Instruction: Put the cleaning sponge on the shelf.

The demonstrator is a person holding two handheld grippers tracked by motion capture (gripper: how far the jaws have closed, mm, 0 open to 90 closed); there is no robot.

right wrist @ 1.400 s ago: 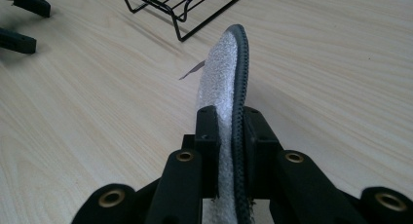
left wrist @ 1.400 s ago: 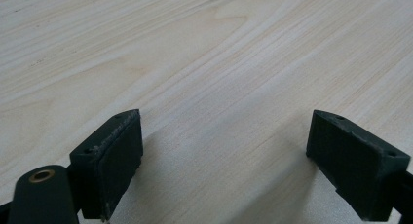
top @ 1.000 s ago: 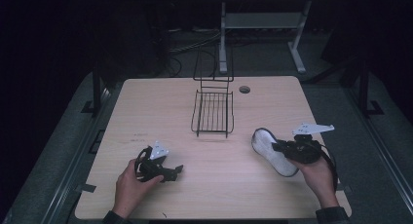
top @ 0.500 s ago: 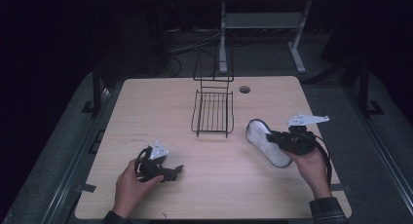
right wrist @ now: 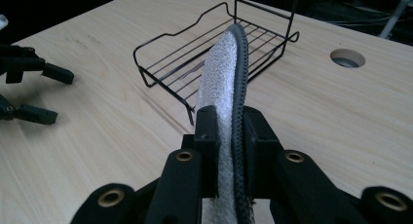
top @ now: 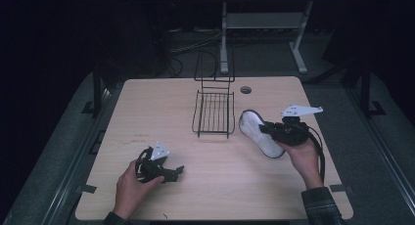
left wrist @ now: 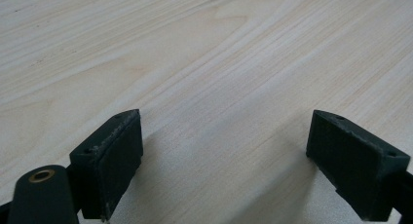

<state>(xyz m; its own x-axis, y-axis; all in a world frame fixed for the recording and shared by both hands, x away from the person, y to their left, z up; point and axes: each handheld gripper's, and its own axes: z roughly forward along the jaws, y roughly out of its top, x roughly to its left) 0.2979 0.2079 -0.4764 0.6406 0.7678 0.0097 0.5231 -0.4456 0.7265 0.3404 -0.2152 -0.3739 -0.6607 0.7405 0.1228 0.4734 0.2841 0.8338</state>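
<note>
One claw (right wrist: 226,131) clamps insole (right wrist: 226,63) beside wire rack (right wrist: 175,58).

No readable text, label, brand, number or sign anywhere on table, rack or tools.

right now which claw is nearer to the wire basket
Right. The right claw holds a white insole just beside the wire basket; the left claw sits open on the table, farther toward the near edge.
</note>
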